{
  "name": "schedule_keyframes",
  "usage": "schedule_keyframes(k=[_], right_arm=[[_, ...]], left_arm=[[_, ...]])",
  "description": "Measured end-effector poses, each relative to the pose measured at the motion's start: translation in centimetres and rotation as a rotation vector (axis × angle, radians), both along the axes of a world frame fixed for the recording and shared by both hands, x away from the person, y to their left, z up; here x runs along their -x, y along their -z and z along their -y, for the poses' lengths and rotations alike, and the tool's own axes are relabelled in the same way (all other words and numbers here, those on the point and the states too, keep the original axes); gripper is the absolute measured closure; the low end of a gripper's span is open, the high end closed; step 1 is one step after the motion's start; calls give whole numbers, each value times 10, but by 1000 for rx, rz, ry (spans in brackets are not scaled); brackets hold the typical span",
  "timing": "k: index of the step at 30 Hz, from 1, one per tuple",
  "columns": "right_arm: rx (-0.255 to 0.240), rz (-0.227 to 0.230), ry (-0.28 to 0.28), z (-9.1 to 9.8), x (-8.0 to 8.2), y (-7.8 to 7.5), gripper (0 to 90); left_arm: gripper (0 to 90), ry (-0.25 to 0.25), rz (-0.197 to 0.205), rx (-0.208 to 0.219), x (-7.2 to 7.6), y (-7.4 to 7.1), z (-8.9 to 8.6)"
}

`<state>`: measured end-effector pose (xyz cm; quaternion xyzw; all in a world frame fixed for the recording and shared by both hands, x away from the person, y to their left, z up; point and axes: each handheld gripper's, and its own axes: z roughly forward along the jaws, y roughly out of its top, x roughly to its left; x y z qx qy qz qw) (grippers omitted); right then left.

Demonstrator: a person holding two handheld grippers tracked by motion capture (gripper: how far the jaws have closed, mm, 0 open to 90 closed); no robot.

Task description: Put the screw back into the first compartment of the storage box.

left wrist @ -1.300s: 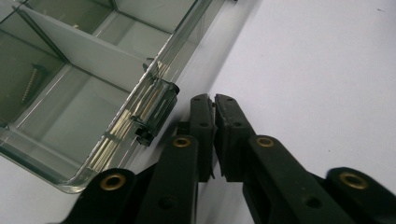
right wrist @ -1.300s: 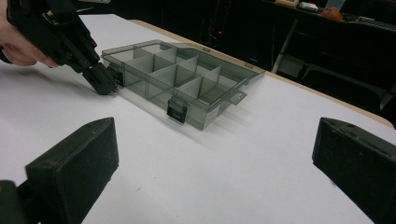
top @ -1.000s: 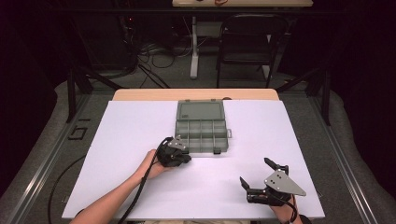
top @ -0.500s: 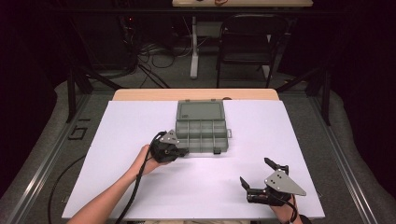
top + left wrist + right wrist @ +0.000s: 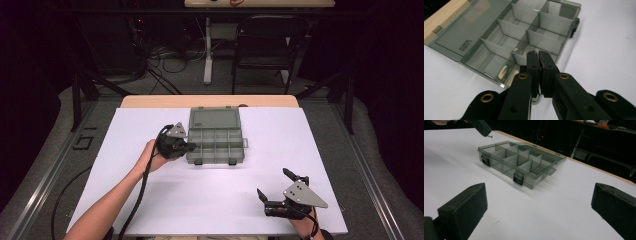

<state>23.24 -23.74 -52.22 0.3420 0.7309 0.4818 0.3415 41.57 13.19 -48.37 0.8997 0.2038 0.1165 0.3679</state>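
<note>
On the left, a hand [image 5: 152, 159] holds the left gripper [image 5: 189, 147]. It is made of hard black plastic with little brass rings at its joints, and a flat grey three-cornered plate sits on top. A black cable [image 5: 140, 192] hangs from it along the arm. Its two jaws are pressed tight together, and I cannot tell if anything tiny is pinched between them. The tips hang over the left edge of the box [image 5: 216, 136].

The box is made of smoky grey see-through plastic. It is a flat rectangle with thin straight walls inside that cut it into small square cups. Its lid lies open and flat at the far side. Two dark clips sit on its near side. It rests on the smooth white sheet [image 5: 150, 200], in the middle and toward the far edge. The sheet covers a pale wooden table [image 5: 150, 101].

On the right, the right gripper [image 5: 277, 191] sits low near the front edge of the sheet, well apart from the box. Its jaws are spread wide with nothing between them. Their pads [image 5: 464, 212] look black and a bit rough.

A second ago the left gripper was nearer the person and lower, below the box's left corner. Now it is higher and right at the box. The right gripper has stayed put.
</note>
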Motion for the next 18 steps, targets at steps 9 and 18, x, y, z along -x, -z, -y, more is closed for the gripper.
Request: schedule_keyframes(k=[9, 18], right_arm=[[-12, 32, 15, -2, 0, 1, 0], [-10, 32, 11, -2, 1, 1, 0]], left_arm=[[880, -47, -2, -18, -27, -5, 1], [879, -59, -31, -91, -52, -6, 13]])
